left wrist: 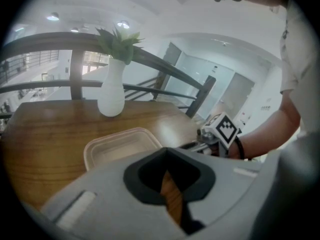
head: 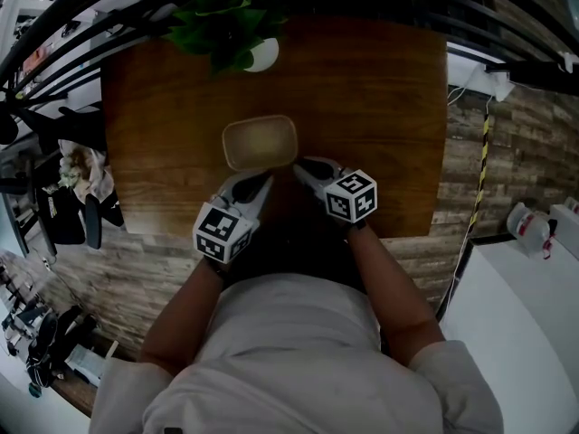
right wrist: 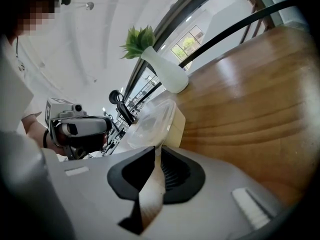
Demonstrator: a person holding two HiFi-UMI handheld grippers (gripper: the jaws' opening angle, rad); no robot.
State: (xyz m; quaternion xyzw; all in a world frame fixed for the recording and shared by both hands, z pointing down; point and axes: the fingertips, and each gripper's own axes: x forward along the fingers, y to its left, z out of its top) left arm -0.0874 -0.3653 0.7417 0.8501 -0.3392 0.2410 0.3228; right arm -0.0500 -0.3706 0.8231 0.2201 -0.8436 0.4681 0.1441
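A shallow beige plastic container (head: 260,143) with a clear lid lies in the middle of a brown wooden table (head: 380,107). My left gripper (head: 256,181) points at its near left corner, jaws close together with nothing between them. My right gripper (head: 306,168) points at the near right corner, also closed and empty. In the left gripper view the container (left wrist: 120,146) lies just beyond my left gripper (left wrist: 170,184), and the right gripper's marker cube (left wrist: 220,131) shows at the right. In the right gripper view the container (right wrist: 152,121) sits just past my right gripper (right wrist: 155,169).
A white vase (head: 262,54) with a green plant stands at the table's far edge, behind the container. Black railings (head: 81,7) run beyond the table. Dark items hang at the left (head: 63,206). A white counter (head: 525,287) with bottles is at the right.
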